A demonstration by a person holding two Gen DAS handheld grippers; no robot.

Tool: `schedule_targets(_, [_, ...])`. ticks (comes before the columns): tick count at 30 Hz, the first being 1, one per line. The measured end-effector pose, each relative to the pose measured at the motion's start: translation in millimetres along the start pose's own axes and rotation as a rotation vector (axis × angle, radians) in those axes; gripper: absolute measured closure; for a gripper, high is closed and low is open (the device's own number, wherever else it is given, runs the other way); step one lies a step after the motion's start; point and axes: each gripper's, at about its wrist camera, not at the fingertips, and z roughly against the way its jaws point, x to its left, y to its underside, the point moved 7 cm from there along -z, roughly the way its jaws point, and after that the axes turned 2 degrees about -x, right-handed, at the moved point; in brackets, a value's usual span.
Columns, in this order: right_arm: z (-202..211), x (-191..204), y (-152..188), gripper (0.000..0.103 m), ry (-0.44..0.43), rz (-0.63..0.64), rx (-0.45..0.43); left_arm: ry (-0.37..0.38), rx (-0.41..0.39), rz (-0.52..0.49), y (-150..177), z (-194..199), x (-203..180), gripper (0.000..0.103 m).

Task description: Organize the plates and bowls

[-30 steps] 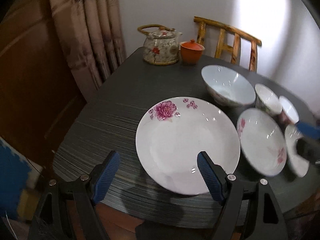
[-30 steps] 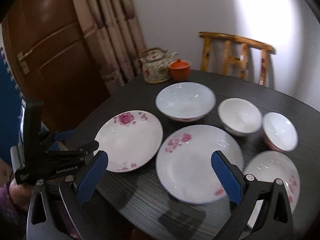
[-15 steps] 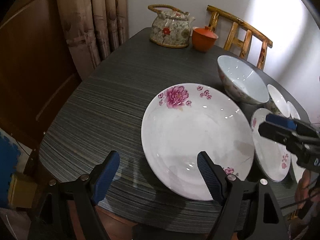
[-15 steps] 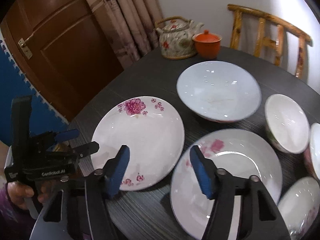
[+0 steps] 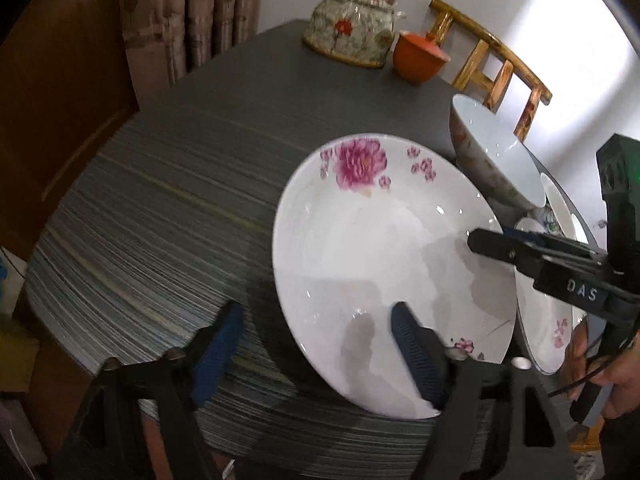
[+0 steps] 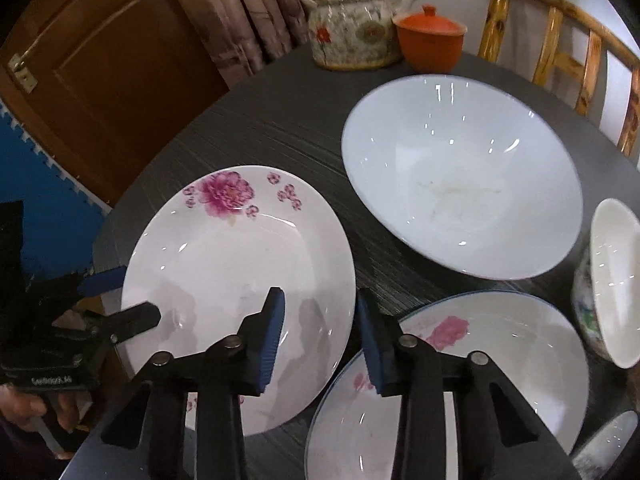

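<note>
A white plate with a pink peony (image 5: 384, 248) (image 6: 236, 280) lies on the dark table near its front left. My left gripper (image 5: 320, 356) is open and straddles the plate's near-left rim, one finger over the plate, one over the table. My right gripper (image 6: 320, 336) is open, jaws narrowed, and straddles the plate's right rim; it also shows in the left wrist view (image 5: 492, 240). A second flowered plate (image 6: 460, 380) lies to the right. A large pale blue bowl (image 6: 460, 172) sits behind, with a small bowl (image 6: 612, 280) at the right.
A floral teapot (image 6: 352, 28) and an orange lidded cup (image 6: 432, 40) stand at the table's far edge. A bamboo chair (image 6: 568, 52) is behind the table. A curtain (image 5: 192, 20) and a wooden door (image 6: 100, 60) are at the left. Another plate's rim (image 6: 608, 440) shows at the bottom right.
Both grippers have moved in on the peony plate. My right gripper's jaws have narrowed and now straddle its right rim. My left gripper has come closer to its near rim.
</note>
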Motion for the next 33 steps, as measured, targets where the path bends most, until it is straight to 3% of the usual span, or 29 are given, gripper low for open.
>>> schedule_targets(1, [-2,0,-2,0.072,-0.006,-0.005,0.002,-0.004,-0.015,-0.013,-2,1,0,0.042])
schedule_targets(2, [-4,0,-2,0.073,-0.006,-0.006,0.009,0.000,-0.004,-0.028,-1,0,-3,0.060])
schedule_targets(3, [-4,0,-2,0.074,-0.002,-0.003,0.012,-0.011,-0.011,-0.040,-2,0,-3,0.071])
schedule_targets(5, [-6,1,-1,0.076,0.003,-0.001,0.018,-0.038,-0.012,-0.053,-2,-1,-1,0.078])
schedule_targets(9, [-7,-3,-2,0.087,0.013,-0.013,0.023,0.005,-0.014,0.013,-4,1,11,0.085])
schedule_targets(27, [-20,10,-12,0.091,-0.029,-0.058,-0.014,-0.070,-0.052,0.076,-17,6,38,0.088])
schedule_targets(29, [-20,9,-13,0.091,-0.041,-0.070,-0.016,-0.108,-0.063,0.070,-18,10,39,0.088])
schedule_targets(31, [-16,8,-12,0.090,-0.052,-0.091,-0.030,-0.163,-0.083,0.047,-21,16,38,0.082])
schedule_targets(33, [-3,6,-11,0.087,-0.072,-0.127,-0.070,-0.240,-0.109,0.020,-23,25,38,0.061])
